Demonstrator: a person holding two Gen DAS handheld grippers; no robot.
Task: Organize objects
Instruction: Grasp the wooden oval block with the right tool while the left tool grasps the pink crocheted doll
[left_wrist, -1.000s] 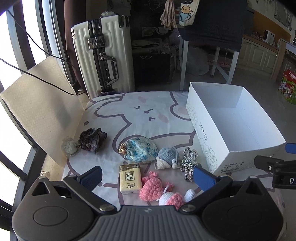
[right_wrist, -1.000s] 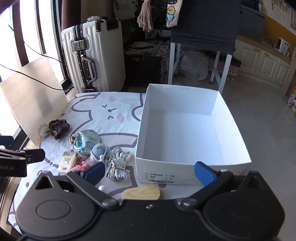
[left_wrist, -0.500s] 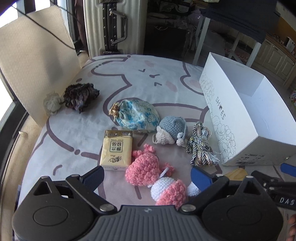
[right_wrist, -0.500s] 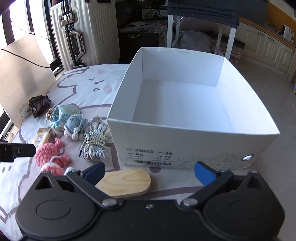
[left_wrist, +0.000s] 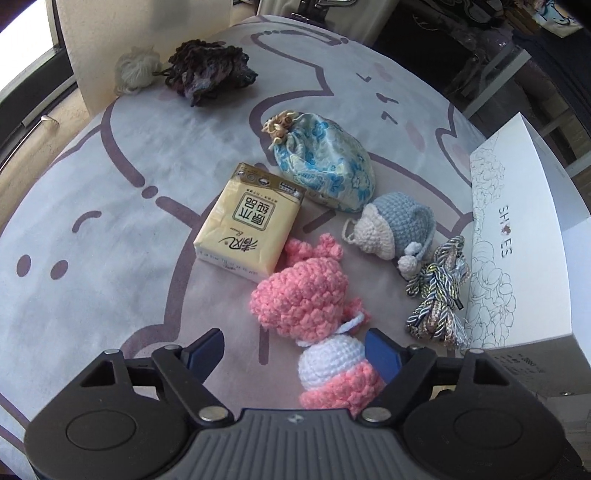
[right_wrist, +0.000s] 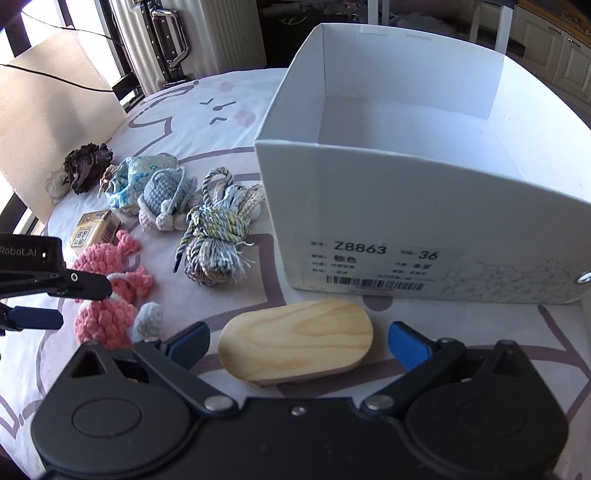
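1. The white shoe box (right_wrist: 424, 206) stands open-topped and empty at the right, likely as the destination.
2. The right gripper (right_wrist: 297, 341) straddles the wooden oval dish (right_wrist: 295, 341), jaws open, not pressing it; the dish's long axis runs left-right, just near of the box.
3. The left gripper (left_wrist: 295, 350) is closing around the pink crochet doll (left_wrist: 314, 325), pads not yet pressing; head points far, body near.

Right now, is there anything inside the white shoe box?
No, the white shoe box shows only its bare white floor and walls in the right wrist view.
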